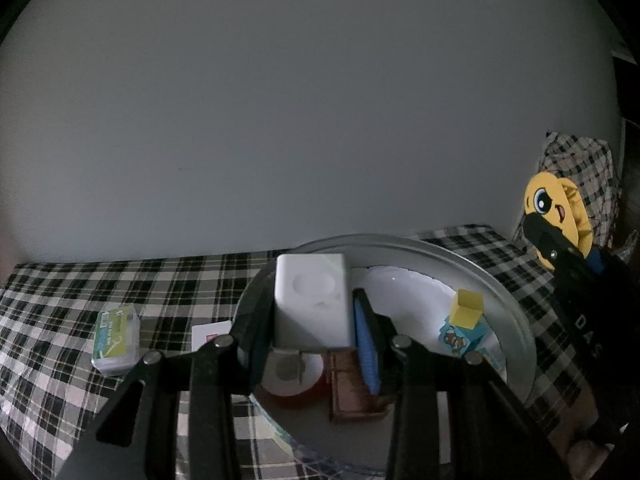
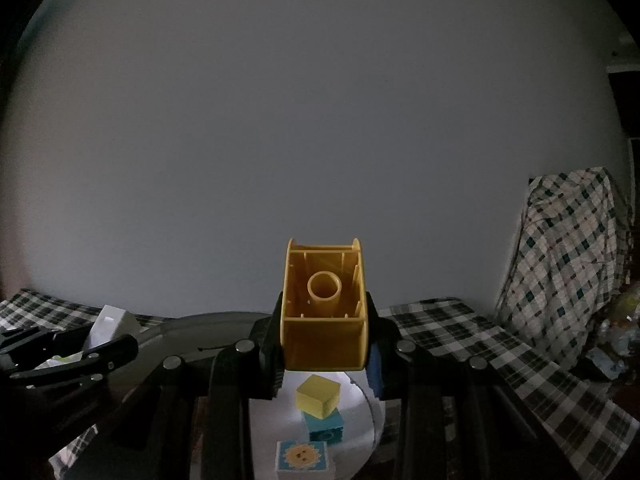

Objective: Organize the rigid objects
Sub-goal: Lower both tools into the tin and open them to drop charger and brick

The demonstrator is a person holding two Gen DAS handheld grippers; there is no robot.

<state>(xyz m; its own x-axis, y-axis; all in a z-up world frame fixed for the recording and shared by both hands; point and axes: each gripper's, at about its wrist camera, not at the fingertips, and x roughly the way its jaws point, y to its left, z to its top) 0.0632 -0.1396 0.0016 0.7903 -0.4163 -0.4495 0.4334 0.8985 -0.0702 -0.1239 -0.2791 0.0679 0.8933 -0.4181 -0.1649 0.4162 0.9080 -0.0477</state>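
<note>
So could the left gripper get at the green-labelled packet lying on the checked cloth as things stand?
Probably not yet: the left gripper is shut on the white block, so its jaws are occupied. The green-labelled packet lies uncovered on the checked cloth, with nothing over it.

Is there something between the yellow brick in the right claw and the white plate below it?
Yes. A small yellow cube sits on a blue cube on the plate, directly under the yellow brick.
</note>
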